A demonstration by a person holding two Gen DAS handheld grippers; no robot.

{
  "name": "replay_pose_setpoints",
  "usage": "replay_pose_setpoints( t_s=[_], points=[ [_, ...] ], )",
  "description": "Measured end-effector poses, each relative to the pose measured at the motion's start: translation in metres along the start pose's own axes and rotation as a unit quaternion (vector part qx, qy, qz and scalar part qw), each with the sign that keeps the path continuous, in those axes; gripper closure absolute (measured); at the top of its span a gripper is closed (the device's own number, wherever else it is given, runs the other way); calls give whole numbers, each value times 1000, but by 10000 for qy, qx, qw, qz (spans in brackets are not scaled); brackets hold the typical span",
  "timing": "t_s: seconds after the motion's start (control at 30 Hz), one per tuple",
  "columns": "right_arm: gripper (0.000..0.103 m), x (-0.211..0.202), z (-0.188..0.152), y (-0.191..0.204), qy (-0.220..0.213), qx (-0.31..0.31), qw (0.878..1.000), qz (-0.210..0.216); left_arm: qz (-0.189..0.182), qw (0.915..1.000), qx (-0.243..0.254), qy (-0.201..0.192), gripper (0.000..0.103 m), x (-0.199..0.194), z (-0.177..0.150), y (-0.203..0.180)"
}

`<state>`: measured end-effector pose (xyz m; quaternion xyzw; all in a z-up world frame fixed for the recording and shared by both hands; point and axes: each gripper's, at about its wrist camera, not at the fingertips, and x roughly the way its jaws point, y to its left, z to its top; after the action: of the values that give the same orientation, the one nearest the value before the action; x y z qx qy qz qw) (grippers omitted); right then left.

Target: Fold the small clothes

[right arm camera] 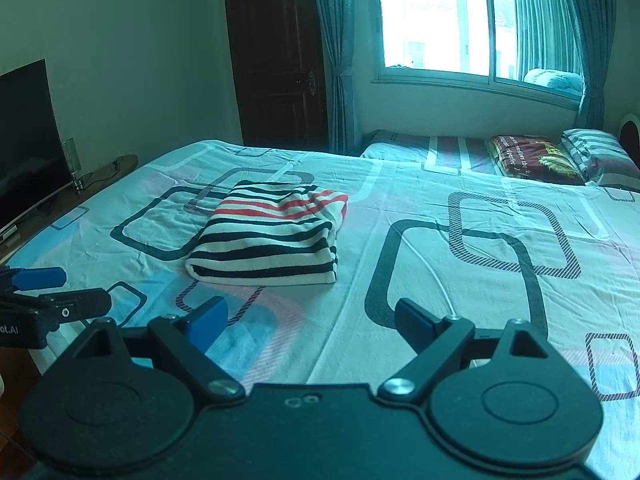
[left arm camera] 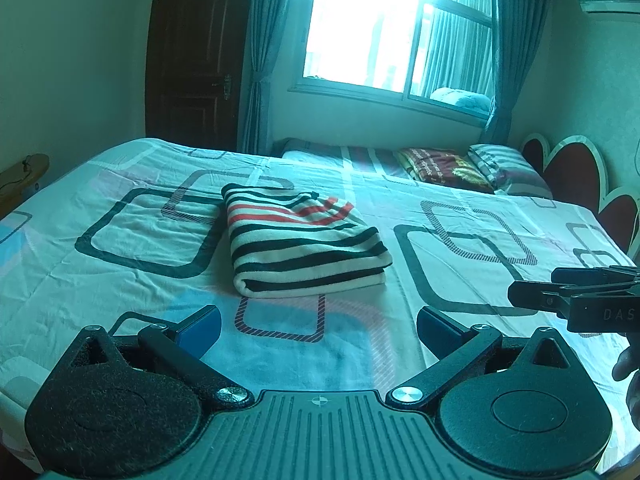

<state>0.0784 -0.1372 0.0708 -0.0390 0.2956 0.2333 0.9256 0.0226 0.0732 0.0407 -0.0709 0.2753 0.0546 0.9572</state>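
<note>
The left claw [left arm camera: 318, 322] hangs low over the near edge of the bed [left arm camera: 120, 280], jaws spread wide and released, nothing between its blue pads. The right claw [right arm camera: 310, 320] sits just beside it, likewise spread and empty. Ahead of both, well apart from either, the striped garment [left arm camera: 304, 244] lies folded into a neat block on the patterned sheet, black and white bands with a few red ones near its far end. Nothing lies on the sheet between the claws and the garment. From the left view the right claw pokes in at the right edge, with part of a hand [left arm camera: 626, 364] below it. Further back, against the wall, lie a dark red cushion [right arm camera: 536, 158] and a striped pillow [right arm camera: 598, 152]. A dark door [right arm camera: 280, 60], curtains and a bright window [right arm camera: 460, 20] stand behind; a TV [right arm camera: 28, 140] sits off to the left.
</note>
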Motion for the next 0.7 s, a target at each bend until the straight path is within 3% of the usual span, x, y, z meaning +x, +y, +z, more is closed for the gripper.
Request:
replay_pose_setpoints(
  t_s=[0.7],
  points=[
    [13,2,2,5,-64,-68,9999,-68,-62,9999,106,-84,0,1,4,0]
  ],
)
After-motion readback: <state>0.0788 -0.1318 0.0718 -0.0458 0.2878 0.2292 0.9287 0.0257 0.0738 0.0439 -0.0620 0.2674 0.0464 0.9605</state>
